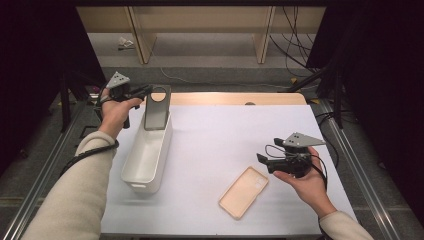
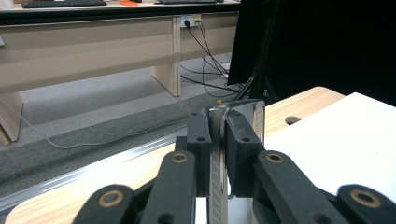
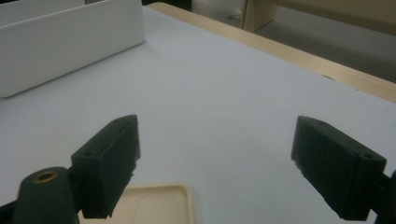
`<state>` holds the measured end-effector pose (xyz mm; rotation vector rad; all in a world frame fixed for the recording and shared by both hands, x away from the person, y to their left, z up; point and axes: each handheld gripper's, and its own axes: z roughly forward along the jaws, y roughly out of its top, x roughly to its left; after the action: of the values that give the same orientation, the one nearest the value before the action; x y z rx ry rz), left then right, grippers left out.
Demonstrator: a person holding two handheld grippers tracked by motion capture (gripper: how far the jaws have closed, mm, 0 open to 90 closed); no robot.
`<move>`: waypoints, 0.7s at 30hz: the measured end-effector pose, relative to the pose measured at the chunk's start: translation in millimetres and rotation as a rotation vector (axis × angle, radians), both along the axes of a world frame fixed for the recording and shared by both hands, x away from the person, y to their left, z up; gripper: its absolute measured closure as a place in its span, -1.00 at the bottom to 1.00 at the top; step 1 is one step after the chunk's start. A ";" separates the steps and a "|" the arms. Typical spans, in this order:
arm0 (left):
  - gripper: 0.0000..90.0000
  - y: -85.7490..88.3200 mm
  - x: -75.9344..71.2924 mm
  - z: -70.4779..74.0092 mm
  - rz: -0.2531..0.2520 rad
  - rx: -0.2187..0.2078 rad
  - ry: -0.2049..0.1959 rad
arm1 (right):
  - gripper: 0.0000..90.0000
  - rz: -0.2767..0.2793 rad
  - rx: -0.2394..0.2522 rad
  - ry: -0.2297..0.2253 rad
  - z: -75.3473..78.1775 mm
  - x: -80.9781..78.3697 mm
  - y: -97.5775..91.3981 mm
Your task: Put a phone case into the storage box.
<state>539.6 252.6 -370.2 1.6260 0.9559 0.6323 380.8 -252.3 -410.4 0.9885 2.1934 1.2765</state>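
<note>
We see left hand-held gripper (image 2: 217,140) clamped on grey phone case (image 1: 157,107) over white bin (image 1: 145,160); right hand-held gripper (image 3: 217,163) jaws apart, beige phone case (image 3: 159,205) just below.

three cameras on one table: a fixed overhead and one riding each hand-held gripper.

the high view looks forward and down from the person's side, taking in the whole white table (image 1: 240,135) and floor beyond. the left gripper view sits close behind its jaws, facing level across the table's far edge toward desks. the right gripper view looks low over the tabletop, sharing the white bin (image 3: 70,42) and beige phone case (image 3: 159,203) with the high view.
</note>
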 end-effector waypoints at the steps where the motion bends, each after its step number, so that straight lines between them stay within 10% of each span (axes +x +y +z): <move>1: 0.80 0.6 0.4 -1.4 0.002 0.001 0.004 | -0.64 0.003 -0.001 0.003 -0.1 0.0 0.0; 21: 0.80 4.6 2.7 -14.2 0.025 -0.015 0.035 | -0.64 0.006 -0.002 0.006 -0.5 0.5 0.3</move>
<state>542.2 257.2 -384.4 1.6185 1.0055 0.6135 381.3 -252.0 -410.9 0.9866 2.2029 1.2754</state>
